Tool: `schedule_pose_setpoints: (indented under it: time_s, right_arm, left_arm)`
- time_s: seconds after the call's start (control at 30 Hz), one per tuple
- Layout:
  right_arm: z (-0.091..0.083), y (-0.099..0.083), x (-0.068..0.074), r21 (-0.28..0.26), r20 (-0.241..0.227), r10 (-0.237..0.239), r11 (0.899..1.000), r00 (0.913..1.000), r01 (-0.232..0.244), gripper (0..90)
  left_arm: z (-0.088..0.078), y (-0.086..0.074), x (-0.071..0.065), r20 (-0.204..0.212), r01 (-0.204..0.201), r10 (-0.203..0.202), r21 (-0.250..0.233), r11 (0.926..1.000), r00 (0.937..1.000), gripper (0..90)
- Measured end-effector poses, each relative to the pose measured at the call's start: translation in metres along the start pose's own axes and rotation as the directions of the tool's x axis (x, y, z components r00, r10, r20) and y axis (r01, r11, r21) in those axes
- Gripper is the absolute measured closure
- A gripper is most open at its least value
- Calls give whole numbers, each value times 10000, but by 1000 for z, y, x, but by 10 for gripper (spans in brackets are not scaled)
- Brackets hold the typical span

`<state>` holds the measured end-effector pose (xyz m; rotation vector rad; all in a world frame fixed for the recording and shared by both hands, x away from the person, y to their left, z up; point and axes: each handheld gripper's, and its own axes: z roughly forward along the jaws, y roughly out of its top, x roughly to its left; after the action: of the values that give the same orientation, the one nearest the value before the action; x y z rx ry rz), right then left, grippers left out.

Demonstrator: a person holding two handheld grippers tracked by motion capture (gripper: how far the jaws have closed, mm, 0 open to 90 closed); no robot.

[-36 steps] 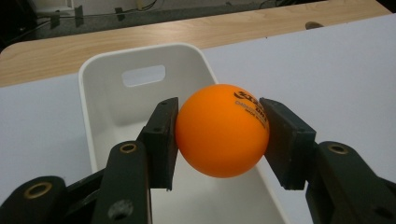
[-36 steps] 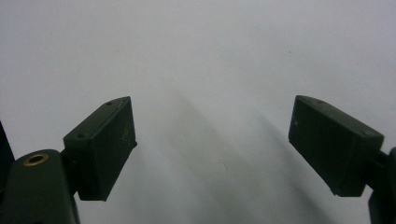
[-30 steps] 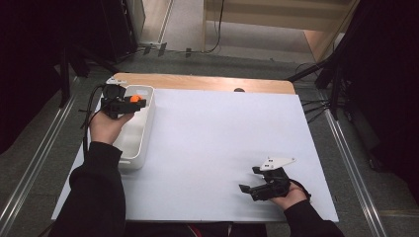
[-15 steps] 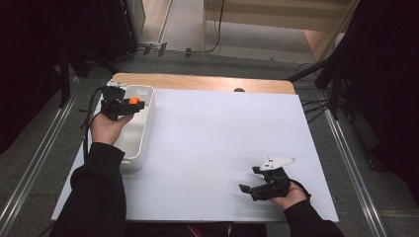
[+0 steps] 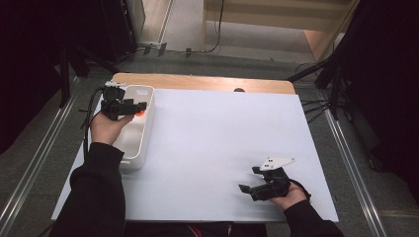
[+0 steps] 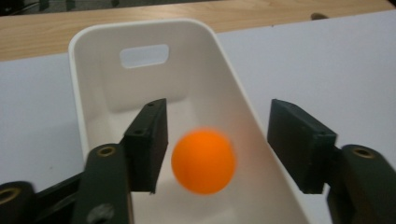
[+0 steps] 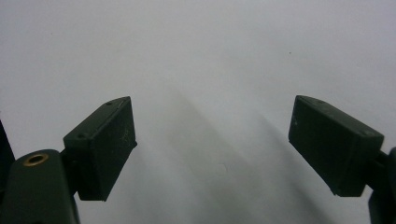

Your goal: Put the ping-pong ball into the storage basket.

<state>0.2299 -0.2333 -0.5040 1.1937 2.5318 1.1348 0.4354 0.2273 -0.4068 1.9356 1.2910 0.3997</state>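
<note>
We've got the left gripper over the white bin; its jaws have just been opening, and the orange ball sits blurred between them w/o touching either pad, so prob. dropping free. Risk: ball bounces off the bin's sloped wall just right of our jaws and hops the rim onto the white table. Plenty of open table beyond that rim. Right gripper rests on bare table well apart, jaws wide, nothing in them.
</note>
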Motion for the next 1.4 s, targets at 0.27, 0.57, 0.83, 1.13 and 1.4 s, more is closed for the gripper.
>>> schedule_pose_setpoints:
  time_s: [0.27,0.57,0.83,1.13,1.4]
  right_arm:
    - [1,0,0,4,11,35,10000,10000,-35,137]
    - [0,0,0,7,35,15,10000,10000,-15,137]
    - [0,-1,-1,15,31,-23,10000,10000,23,136]
    - [1,0,0,1,0,-12,10000,10000,12,137]
    - [1,0,0,21,-11,-28,10000,10000,28,137]
  left_arm:
    - [-5,4,-1,355,175,-171,-111,9998,9992,244]
    - [-10,9,-5,644,13,-11,-23,10000,9979,211]
    - [-20,16,-15,845,-418,418,-9,9991,9955,213]
    - [-25,21,-35,1244,-1077,1065,33,9942,9865,213]
    - [-22,21,-50,2015,-1327,1278,108,9911,9711,213]
